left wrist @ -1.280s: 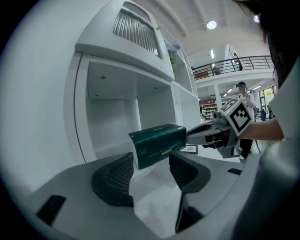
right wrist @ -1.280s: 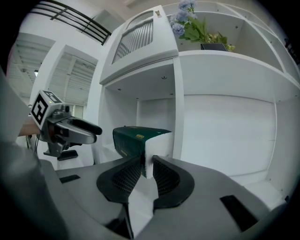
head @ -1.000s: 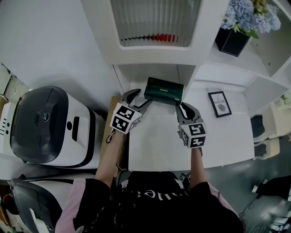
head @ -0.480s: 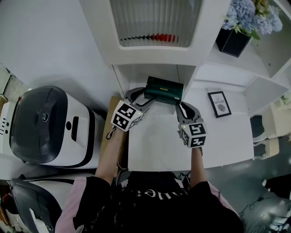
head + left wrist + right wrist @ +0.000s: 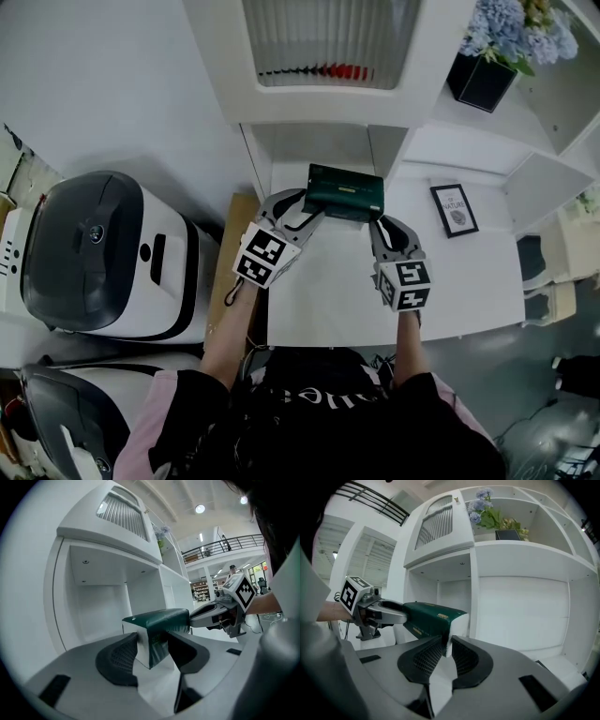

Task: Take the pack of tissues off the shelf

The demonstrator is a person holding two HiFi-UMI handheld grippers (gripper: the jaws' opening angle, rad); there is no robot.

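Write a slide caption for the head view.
Right gripper pinches one end of the green pack of tissues at the shelf opening; left gripper is closing its jaws on the other end.

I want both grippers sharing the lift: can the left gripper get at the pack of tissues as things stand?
Likely yes. Nothing blocks it: the pack of tissues sits at the open front of the shelf, and the left gripper is closing its jaws round the pack's left end.
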